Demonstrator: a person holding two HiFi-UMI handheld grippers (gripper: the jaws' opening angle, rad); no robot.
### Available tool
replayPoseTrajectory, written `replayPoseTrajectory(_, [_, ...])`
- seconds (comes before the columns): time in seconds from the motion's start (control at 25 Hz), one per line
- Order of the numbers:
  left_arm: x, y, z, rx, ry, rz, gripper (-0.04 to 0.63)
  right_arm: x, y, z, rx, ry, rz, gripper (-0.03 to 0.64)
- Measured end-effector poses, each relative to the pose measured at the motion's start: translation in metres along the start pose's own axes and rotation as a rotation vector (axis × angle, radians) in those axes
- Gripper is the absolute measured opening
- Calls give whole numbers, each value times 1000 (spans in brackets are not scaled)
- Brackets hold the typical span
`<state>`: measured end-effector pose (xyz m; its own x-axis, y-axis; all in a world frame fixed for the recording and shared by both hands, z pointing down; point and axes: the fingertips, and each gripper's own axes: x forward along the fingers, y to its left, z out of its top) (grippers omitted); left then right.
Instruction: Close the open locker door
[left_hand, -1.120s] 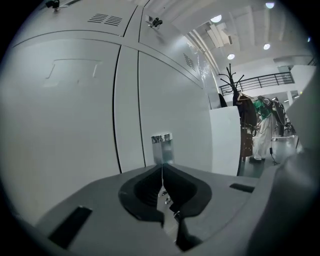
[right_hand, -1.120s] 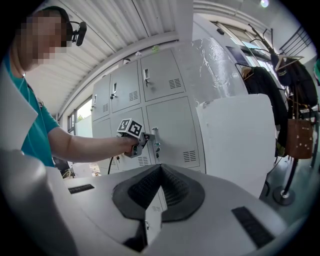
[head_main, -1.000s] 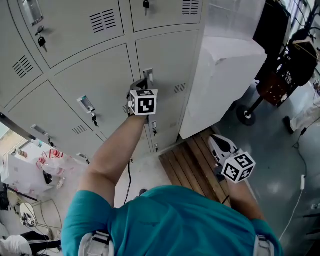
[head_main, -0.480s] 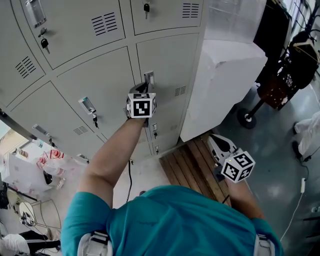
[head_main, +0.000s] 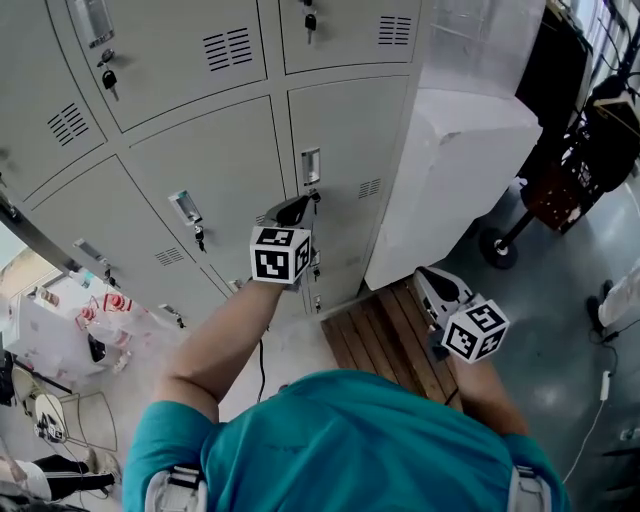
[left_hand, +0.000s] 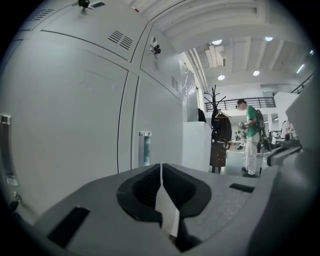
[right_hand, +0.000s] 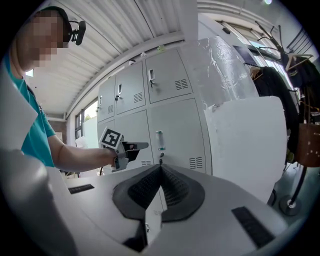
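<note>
head view: your left gripper (head_main: 297, 208), jaws together as an empty pusher, hovers near the locker door (head_main: 352, 135), which looks flush in its row; your right gripper (head_main: 432, 284), also closed, waits aside.

The head view sits above the person's shoulders (head_main: 340, 440) and looks steeply down on the lockers (head_main: 200, 150), which fill its upper left part. The left gripper view sits close to the lockers and looks slantwise along their fronts, so that they fill its left half and the open hall (left_hand: 240, 100) lies beyond at the right. The right gripper view sits farther back from the lockers and faces them almost squarely, taking in the left gripper (right_hand: 142, 146) in front of them. All three views share the locker handle (head_main: 311, 167) and the white cabinet (head_main: 460, 170) just beside the lockers.
</note>
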<state>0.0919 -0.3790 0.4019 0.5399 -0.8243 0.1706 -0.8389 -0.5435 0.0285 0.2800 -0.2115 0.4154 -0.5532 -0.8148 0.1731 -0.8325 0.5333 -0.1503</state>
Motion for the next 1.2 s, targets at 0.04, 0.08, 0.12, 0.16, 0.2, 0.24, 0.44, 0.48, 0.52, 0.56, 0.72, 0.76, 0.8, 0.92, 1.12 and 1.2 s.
replayPoseTrajectory(0.04, [-10,-3,-4,-14,-8,-19,8,2,2,1,-3,-1,7,-2])
replayPoseTrajectory(0.08, [-21,-6,-8,-32,-16,-36,8,4,3,2,-5,-1,15,-2])
replayPoseTrajectory(0.12, [-32,-8,-13,-53,-24,-51,8,6,5,3,-8,-1,22,-2])
replayPoseTrajectory(0.16, [-44,-9,-18,-77,-32,-63,8,8,6,3,-9,-1,29,-2])
replayPoseTrajectory(0.2, [-55,-9,-24,-102,-38,-71,8,10,7,3,-10,0,36,-2])
replayPoseTrajectory(0.24, [-66,-7,-30,-126,-44,-75,8,12,9,3,-10,1,43,-2])
replayPoseTrajectory(0.44, [-119,1,-57,-260,-72,-87,8,22,17,4,-9,5,78,-2])
replayPoseTrajectory(0.48, [-128,3,-61,-281,-77,-89,6,24,19,4,-10,6,84,-2])
replayPoseTrajectory(0.52, [-137,4,-65,-296,-83,-87,6,25,21,4,-11,7,90,-2])
replayPoseTrajectory(0.56, [-145,6,-68,-308,-89,-83,6,27,23,3,-11,7,96,-2])
replayPoseTrajectory(0.72, [-168,11,-75,-343,-114,-67,5,33,31,4,-11,8,121,-2])
replayPoseTrajectory(0.76, [-171,12,-76,-347,-119,-63,5,34,33,3,-12,9,127,-2])
replayPoseTrajectory(0.8, [-174,13,-76,-348,-124,-61,5,35,35,2,-12,12,132,-2])
replayPoseTrajectory(0.92, [-180,13,-76,-347,-137,-63,5,36,40,-2,-11,19,142,-2])
replayPoseTrajectory(1.12, [-183,10,-73,-358,-147,-81,5,38,44,-4,-12,26,149,-2])
replayPoseTrajectory(1.2, [-183,9,-73,-352,-146,-83,5,38,45,-4,-14,27,152,-2])
